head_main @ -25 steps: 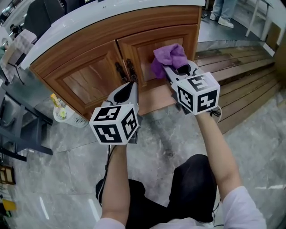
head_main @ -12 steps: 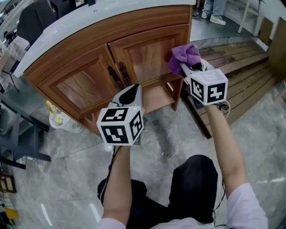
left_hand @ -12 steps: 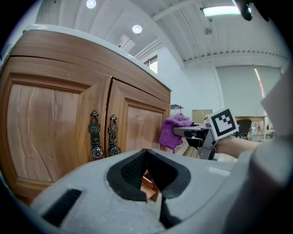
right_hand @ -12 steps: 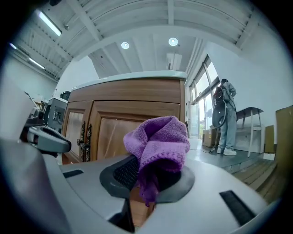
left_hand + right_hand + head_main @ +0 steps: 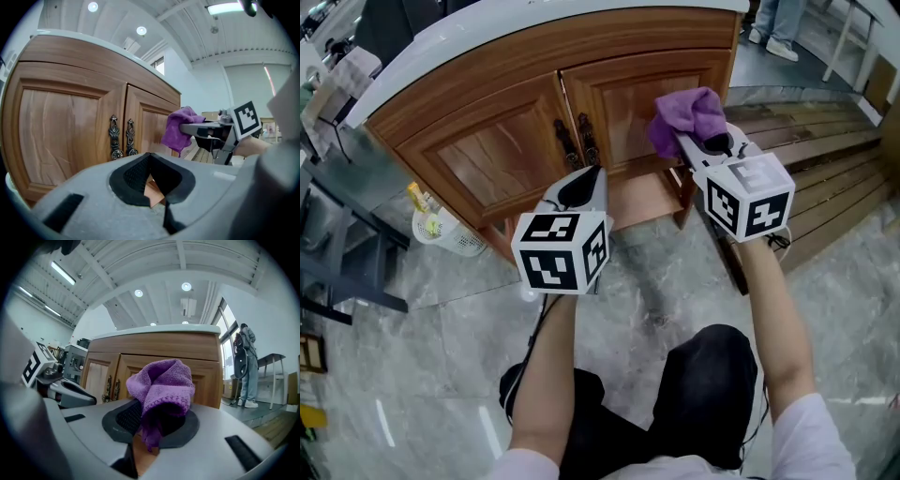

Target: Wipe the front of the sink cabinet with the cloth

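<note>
sink cabinet [image 5: 487, 169] fills the view in front of us. left tool [image 5: 581, 186] hangs low by it, jaws together on nothing. right tool [image 5: 689, 145] is clamped on the purple cloth [image 5: 684, 117], up at the right door [image 5: 623, 98]. cloth looks soft, light and floppy, so we'd pinch the bunched middle.

Grippers: 2, i.e. left gripper [image 5: 584, 176] + right gripper [image 5: 687, 141]. Marker cubes: 2, 1 per gripper, left cube [image 5: 561, 249], right cube [image 5: 752, 197]. Cloth [image 5: 684, 114]: 1, purple. Cabinet doors: 2, left door [image 5: 487, 161], right door [image 5: 626, 94]. Ornate handles: 2, 1 per door, left handle [image 5: 564, 142], right handle [image 5: 587, 137]. White countertop [image 5: 487, 28]: 1. Basket [image 5: 455, 239]: 1, on floor. Bystander [image 5: 246, 366]: 1.
</note>
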The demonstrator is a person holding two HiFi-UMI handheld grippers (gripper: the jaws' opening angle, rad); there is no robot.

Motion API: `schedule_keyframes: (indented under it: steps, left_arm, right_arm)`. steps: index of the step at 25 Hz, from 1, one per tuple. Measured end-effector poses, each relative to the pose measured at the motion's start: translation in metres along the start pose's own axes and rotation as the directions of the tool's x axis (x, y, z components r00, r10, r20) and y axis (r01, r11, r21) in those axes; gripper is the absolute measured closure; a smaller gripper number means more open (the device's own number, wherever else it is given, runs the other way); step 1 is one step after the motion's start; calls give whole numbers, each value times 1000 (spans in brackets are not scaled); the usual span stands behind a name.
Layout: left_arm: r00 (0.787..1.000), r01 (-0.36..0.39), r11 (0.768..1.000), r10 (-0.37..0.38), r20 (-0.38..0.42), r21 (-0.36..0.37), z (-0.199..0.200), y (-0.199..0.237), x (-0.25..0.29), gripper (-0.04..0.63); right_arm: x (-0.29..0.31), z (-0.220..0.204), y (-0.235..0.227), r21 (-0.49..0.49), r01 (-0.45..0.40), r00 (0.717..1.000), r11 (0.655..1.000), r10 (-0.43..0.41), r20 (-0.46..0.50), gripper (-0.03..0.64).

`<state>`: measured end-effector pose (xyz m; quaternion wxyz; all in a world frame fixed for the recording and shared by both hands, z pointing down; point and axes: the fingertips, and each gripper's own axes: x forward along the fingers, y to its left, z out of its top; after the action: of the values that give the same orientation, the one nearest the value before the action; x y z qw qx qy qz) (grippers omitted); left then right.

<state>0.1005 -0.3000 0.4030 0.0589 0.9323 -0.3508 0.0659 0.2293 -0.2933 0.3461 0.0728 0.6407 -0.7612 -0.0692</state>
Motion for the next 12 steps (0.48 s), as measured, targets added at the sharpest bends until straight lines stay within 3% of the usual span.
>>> schedule_keyframes:
  steps: [6,12]
  left_arm:
    - [997,-74,997,74,-4,3,1,31,-24,589]
    - [981,-192,981,192,12,-18,8,64,-65,589]
  right_arm:
    - [19,25,86,-10,-176,983,984,177,56,545]
    - [29,32,165,40,-354,932,934,349,93,545]
